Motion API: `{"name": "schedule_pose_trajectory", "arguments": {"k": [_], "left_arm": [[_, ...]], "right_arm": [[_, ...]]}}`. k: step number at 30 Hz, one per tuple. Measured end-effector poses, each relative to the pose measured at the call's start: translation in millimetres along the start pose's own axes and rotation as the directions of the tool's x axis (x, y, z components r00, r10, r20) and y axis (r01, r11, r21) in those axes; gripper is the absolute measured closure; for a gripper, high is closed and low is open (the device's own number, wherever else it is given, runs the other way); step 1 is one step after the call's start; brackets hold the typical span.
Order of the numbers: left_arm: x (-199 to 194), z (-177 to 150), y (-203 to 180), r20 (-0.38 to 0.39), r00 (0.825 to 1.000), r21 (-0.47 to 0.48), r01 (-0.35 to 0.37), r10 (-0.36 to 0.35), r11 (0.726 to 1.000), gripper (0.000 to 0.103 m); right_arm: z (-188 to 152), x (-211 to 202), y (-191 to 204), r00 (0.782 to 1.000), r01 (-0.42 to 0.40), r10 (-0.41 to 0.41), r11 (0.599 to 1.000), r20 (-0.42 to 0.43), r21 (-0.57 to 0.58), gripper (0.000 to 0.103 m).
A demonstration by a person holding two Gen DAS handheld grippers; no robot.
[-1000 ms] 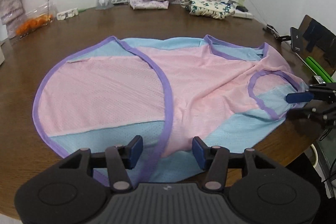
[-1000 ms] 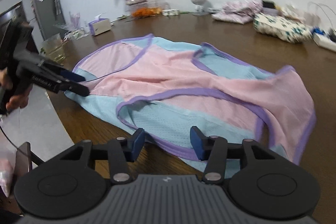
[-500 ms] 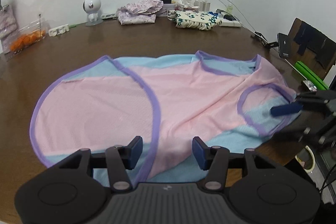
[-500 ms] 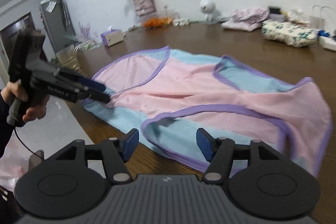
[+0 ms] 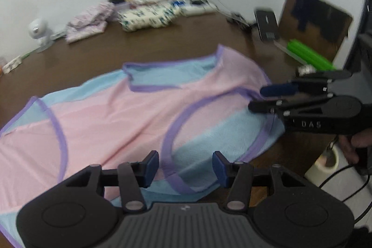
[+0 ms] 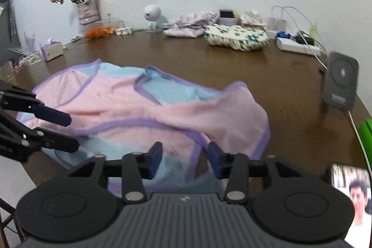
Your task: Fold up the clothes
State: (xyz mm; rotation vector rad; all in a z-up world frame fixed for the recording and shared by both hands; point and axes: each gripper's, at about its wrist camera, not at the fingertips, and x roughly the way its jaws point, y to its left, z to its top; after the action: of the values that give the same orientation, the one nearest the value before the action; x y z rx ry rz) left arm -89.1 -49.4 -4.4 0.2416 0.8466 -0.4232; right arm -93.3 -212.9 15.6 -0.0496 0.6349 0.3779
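Observation:
A pink and light-blue sleeveless top with purple trim (image 5: 130, 115) lies spread on the brown table (image 5: 162, 43); it also shows in the right wrist view (image 6: 144, 108). My left gripper (image 5: 184, 165) is open over the top's near blue edge by an armhole. My right gripper (image 6: 183, 156) is open over the purple-trimmed corner at the table's near edge. Each gripper shows in the other's view: the right one (image 5: 258, 99) at the top's right corner, the left one (image 6: 73, 131) at its left side. Neither holds cloth.
Folded clothes (image 6: 234, 37) and a pink bundle (image 6: 190, 23) lie at the back by a power strip (image 6: 297, 44). A small white camera (image 6: 151, 15), a vase of flowers (image 6: 86, 11), a tissue box (image 6: 52, 51), a phone stand (image 6: 340, 83) and a green object (image 5: 309, 55) stand around the edges.
Both grippers have swung toward the same end of the top and closer together. The left view now faces the right armhole; the right gripper has moved in over the corner.

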Motion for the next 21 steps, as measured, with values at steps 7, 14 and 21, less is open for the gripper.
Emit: {"name": "schedule_pose_trajectory", "arguments": {"k": [7, 14, 21], "left_arm": [[2, 0, 9, -0.046, 0.997, -0.059, -0.069, 0.067, 0.996, 0.096], [-22, -1, 3, 0.002, 0.996, -0.124, -0.093, 0.094, 0.988, 0.098], [-7, -3, -2, -0.032, 0.991, -0.112, -0.136, 0.134, 0.984, 0.092]], "right_arm": [[-16, -13, -31, 0.996, -0.035, 0.023, 0.99, 0.088, 0.135, 0.103], [-19, -16, -33, 0.995, -0.056, 0.046, 0.992, 0.092, 0.111, 0.099], [-22, -19, -34, 0.993, -0.078, 0.07, 0.993, 0.095, 0.087, 0.075]]}}
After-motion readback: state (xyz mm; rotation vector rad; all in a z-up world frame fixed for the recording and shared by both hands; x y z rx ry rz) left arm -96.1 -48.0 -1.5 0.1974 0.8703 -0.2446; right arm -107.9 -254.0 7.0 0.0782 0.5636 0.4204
